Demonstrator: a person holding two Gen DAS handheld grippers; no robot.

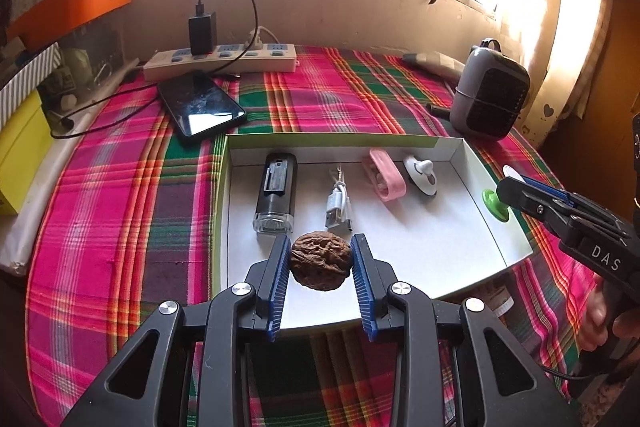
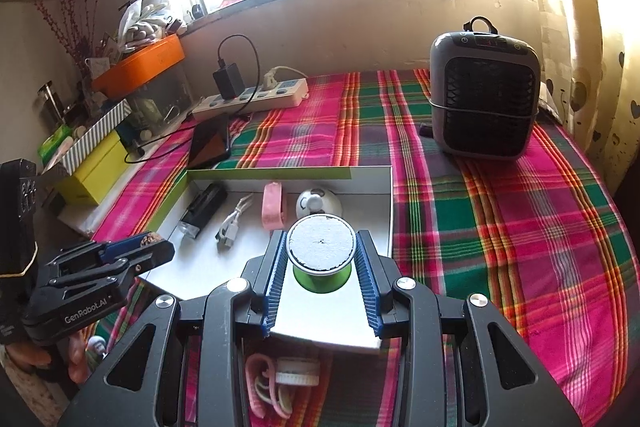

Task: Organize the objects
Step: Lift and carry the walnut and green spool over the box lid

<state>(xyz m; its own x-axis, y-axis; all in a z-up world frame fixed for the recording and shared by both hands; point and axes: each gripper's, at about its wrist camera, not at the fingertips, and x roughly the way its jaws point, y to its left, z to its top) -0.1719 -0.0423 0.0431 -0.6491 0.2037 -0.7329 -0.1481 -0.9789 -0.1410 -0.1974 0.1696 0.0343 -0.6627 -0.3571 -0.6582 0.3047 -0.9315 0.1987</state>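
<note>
A shallow white box point(image 1: 486, 183) point(image 2: 384, 187) lies on the plaid cloth. In it are a black lighter-like device point(image 1: 276, 193) point(image 2: 202, 207), a white USB cable point(image 1: 339, 205) point(image 2: 232, 223), a pink clip point(image 1: 384, 175) point(image 2: 274, 207) and a white round gadget point(image 1: 420, 175) point(image 2: 318, 203). My left gripper point(image 1: 320, 259) is shut on a brown walnut point(image 1: 321, 261) just above the box's near part. My right gripper point(image 2: 322, 259) is shut on a green spool point(image 2: 322, 255) with a grey top, over the box's right side; the spool also shows in the left wrist view point(image 1: 494, 205).
A grey heater point(image 1: 490, 95) point(image 2: 484, 91) stands at the back right. A black phone point(image 1: 200, 107) point(image 2: 210, 143) and a power strip point(image 1: 220, 61) point(image 2: 256, 97) lie at the back left. Boxes and clutter point(image 2: 96, 163) line the left edge. Small items point(image 2: 280, 383) lie under my right gripper.
</note>
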